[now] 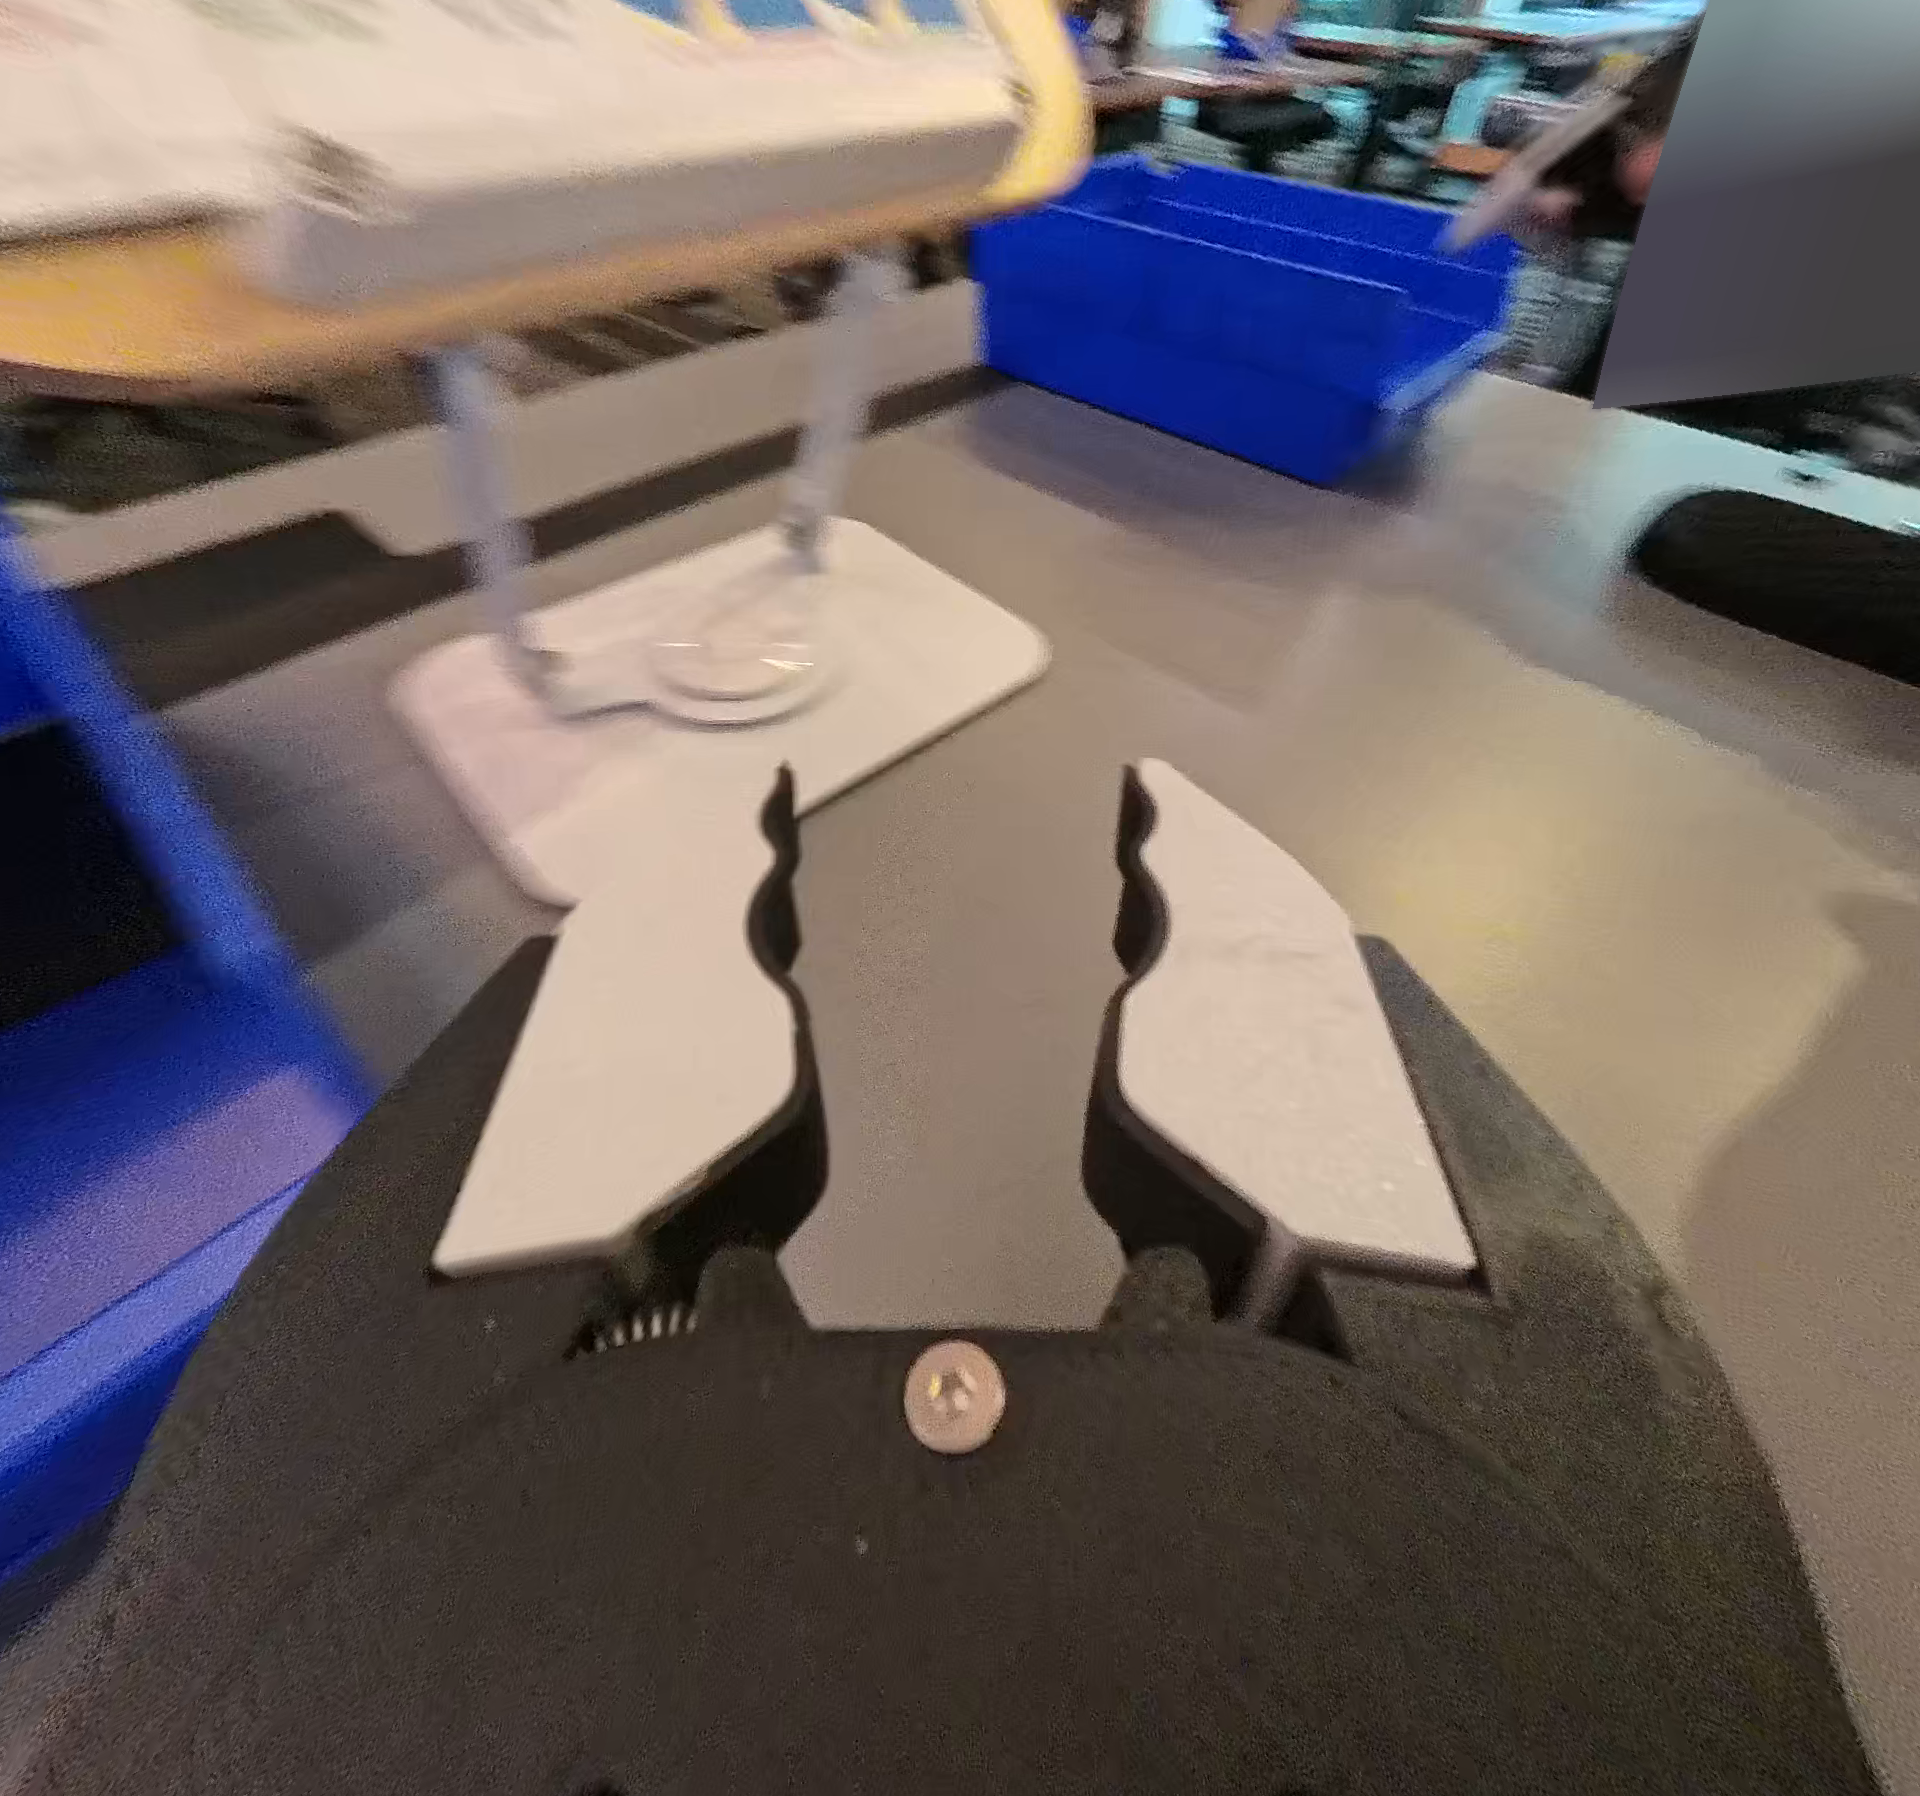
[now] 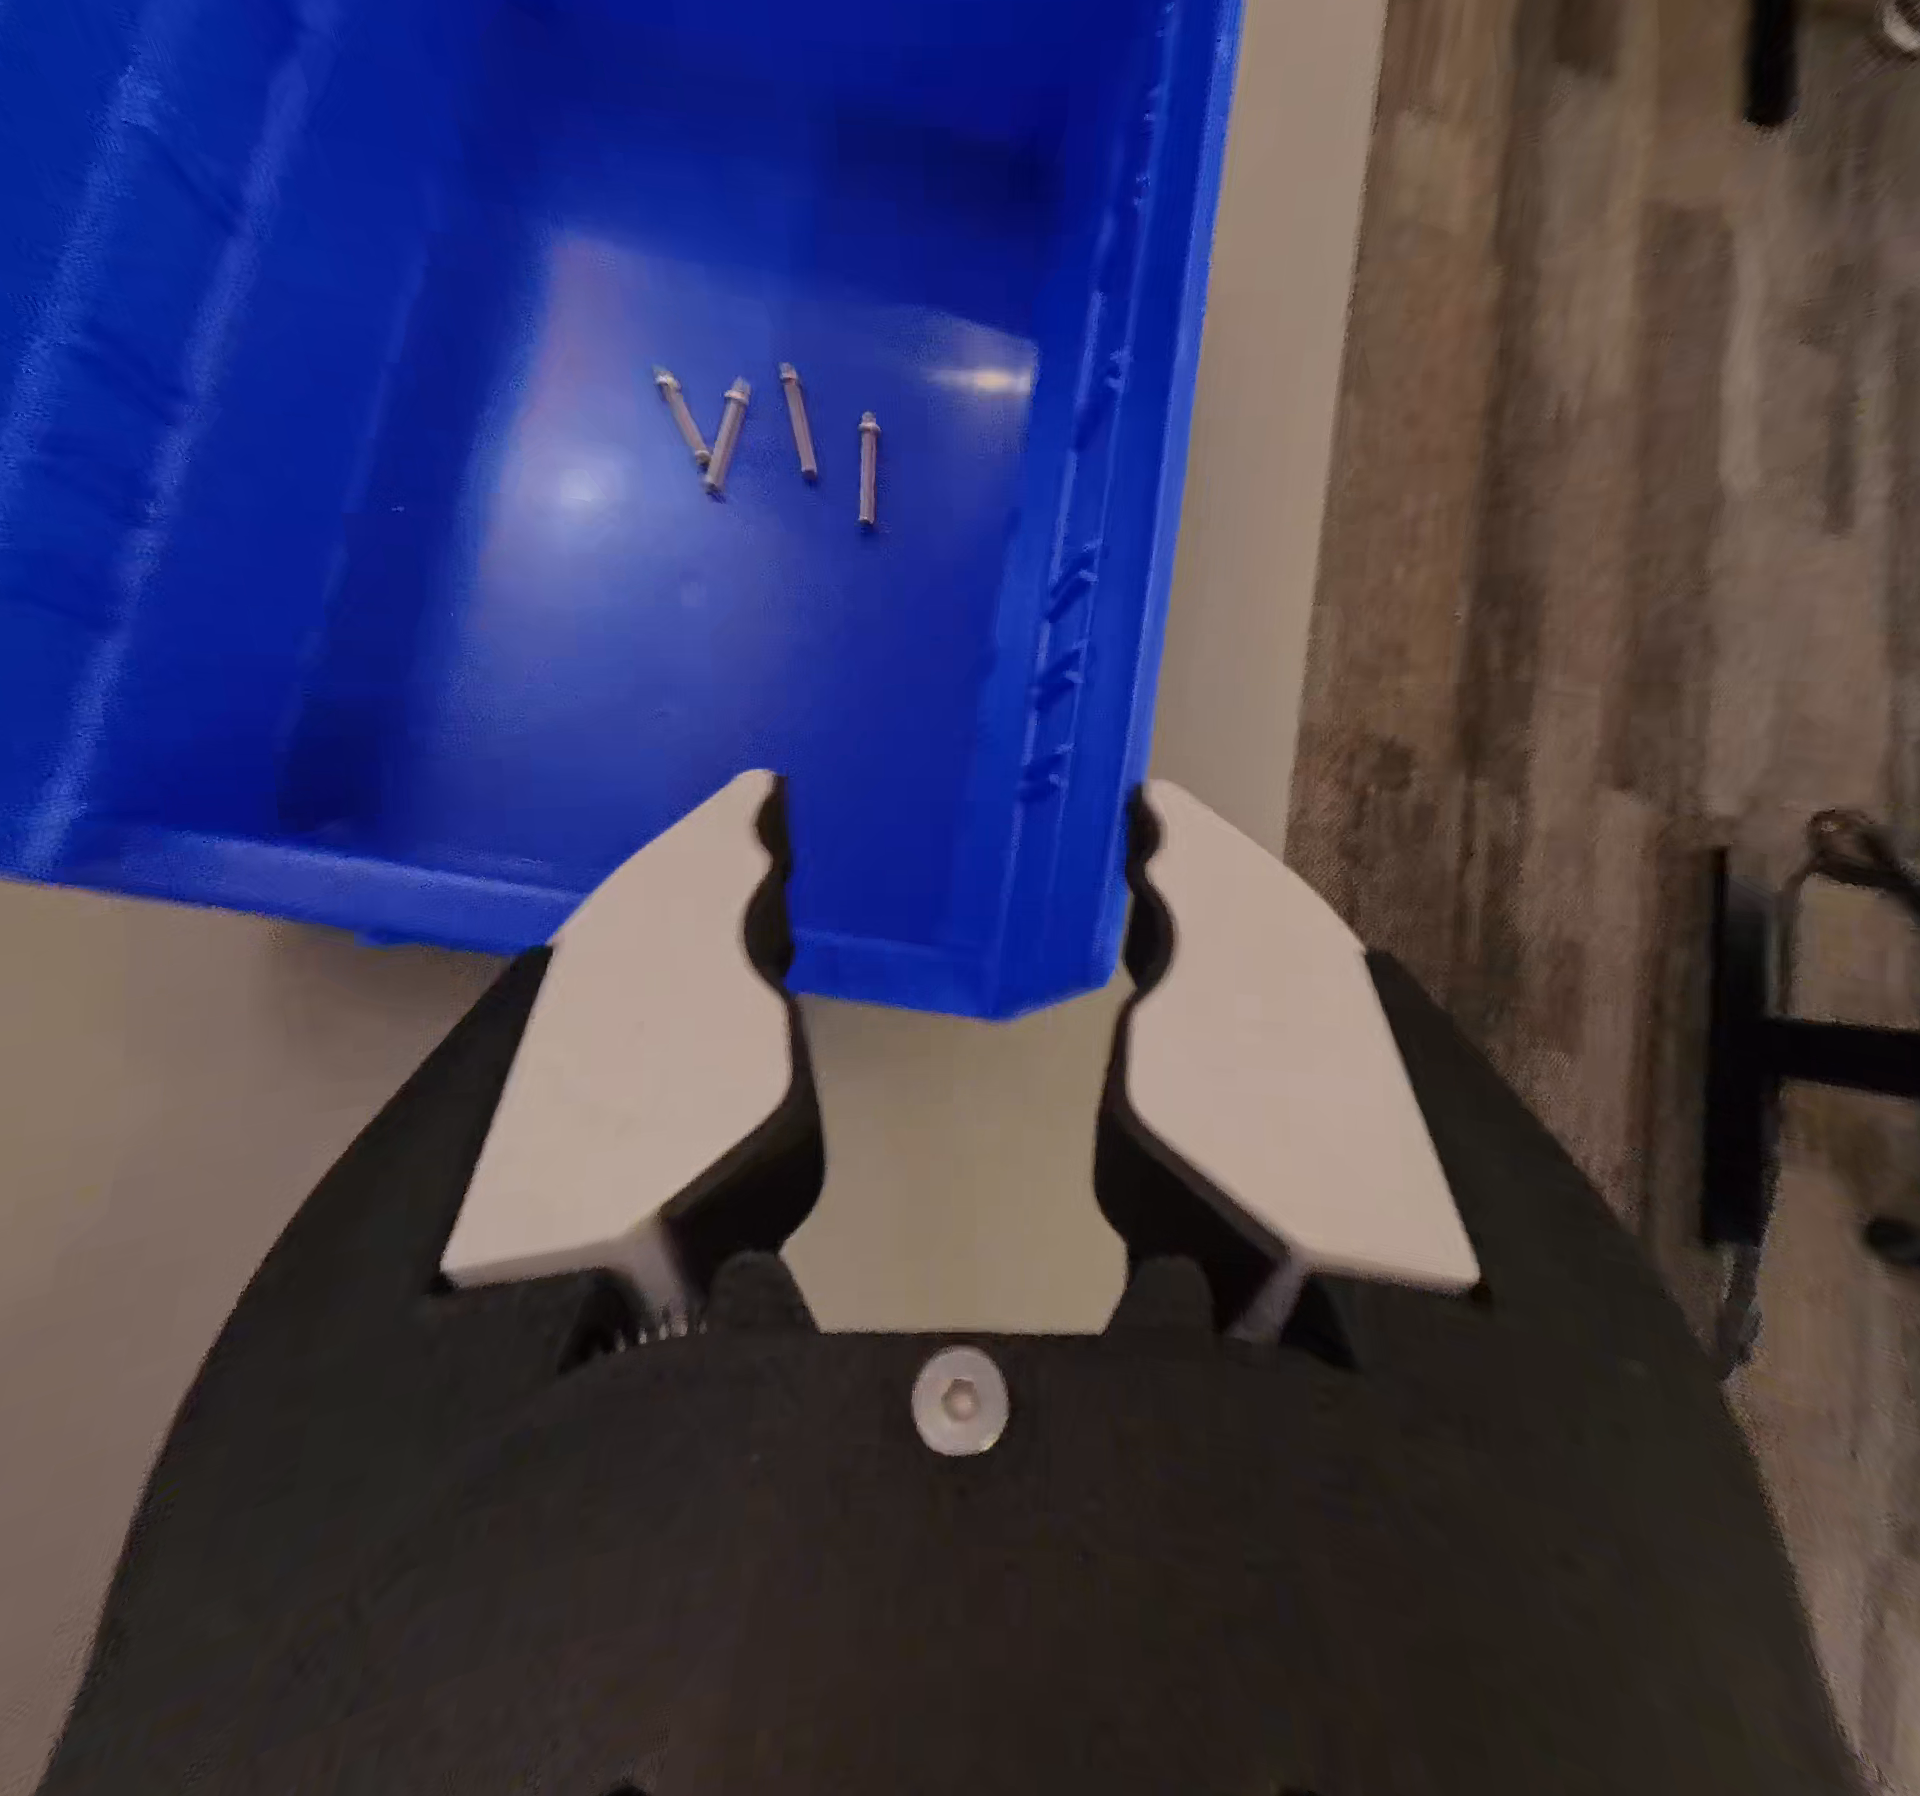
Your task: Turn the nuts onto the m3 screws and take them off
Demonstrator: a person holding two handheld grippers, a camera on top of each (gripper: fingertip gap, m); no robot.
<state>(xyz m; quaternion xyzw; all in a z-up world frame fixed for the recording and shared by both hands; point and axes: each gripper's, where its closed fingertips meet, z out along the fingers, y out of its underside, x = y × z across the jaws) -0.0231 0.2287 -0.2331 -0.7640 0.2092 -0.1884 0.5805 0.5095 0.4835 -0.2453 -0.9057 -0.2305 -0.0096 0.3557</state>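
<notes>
Blue plastic fills the right wrist view: the bin [image 2: 623, 188] lies below the right gripper [image 2: 956, 790], whose jaws stand apart on nothing, its near corner between the fingertips. Four small metal pins [image 2: 769, 437] lie on its floor at 11 o'clock, long axes roughly along the fingers. The left gripper [image 1: 956, 790] is likewise spread and bare over the grey surface [image 1: 1351, 811], a white stand base [image 1: 727, 666] at 11 o'clock

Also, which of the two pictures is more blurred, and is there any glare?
Left wrist view: strong motion blur on the tilted printed board, its white stand base and the far blue bin; the gripper itself is sharp. Right wrist view: mostly sharp, the four metal pins readable, with bright glare spots on the blue bin's floor.
</notes>
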